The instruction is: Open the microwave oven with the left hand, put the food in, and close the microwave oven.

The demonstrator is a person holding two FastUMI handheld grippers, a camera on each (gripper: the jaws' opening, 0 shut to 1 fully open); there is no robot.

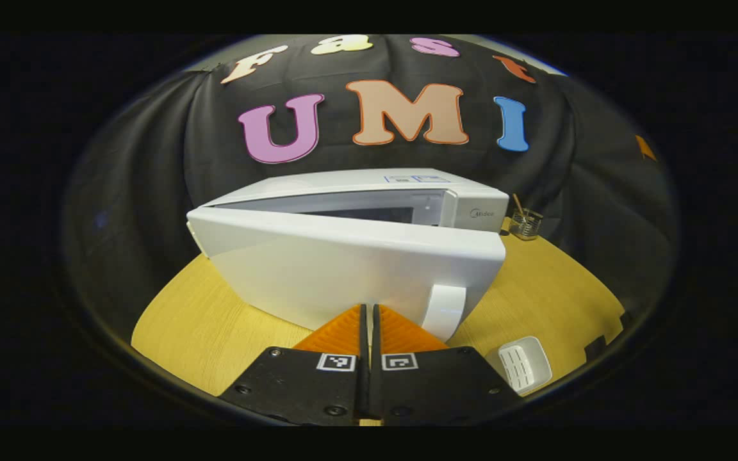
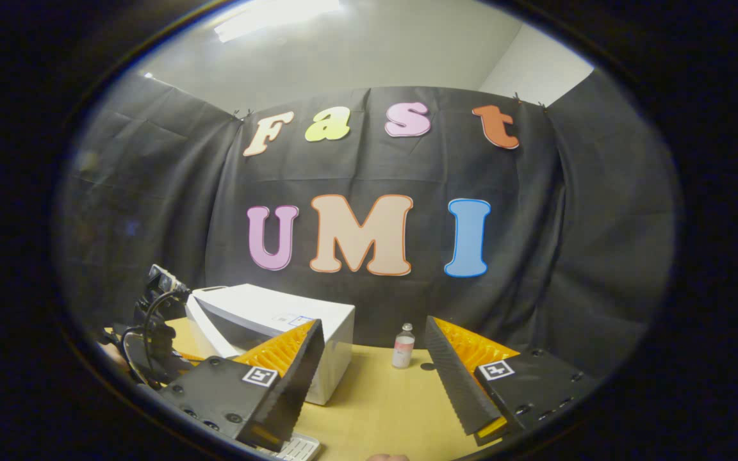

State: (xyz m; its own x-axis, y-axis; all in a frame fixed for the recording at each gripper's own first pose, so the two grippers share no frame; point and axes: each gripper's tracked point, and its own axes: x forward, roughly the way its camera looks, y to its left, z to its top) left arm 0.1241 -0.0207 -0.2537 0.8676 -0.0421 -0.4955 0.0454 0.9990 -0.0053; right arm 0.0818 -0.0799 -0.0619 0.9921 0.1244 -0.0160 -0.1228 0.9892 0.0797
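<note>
Microwave oven (image 1: 343, 256) is sitting on the yellow table (image 1: 202, 333), its door (image 1: 356, 269) swinging partly ajar. Closed left gripper (image 1: 369, 314) is pressing near the handle (image 1: 444, 310), likely pulling; the right gripper (image 2: 375, 358) is waiting, fingers spread, empty.

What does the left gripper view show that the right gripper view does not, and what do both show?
Left gripper view alone: the microwave's handle, a small white ribbed box on the table's near edge, a glass holder beside the microwave, and the left gripper with fingers together near the door.

Right gripper view alone: a small bottle standing on the table, and the right gripper with fingers wide apart, holding nothing.

Both: the white microwave with its door partly open, on the yellow table.
</note>
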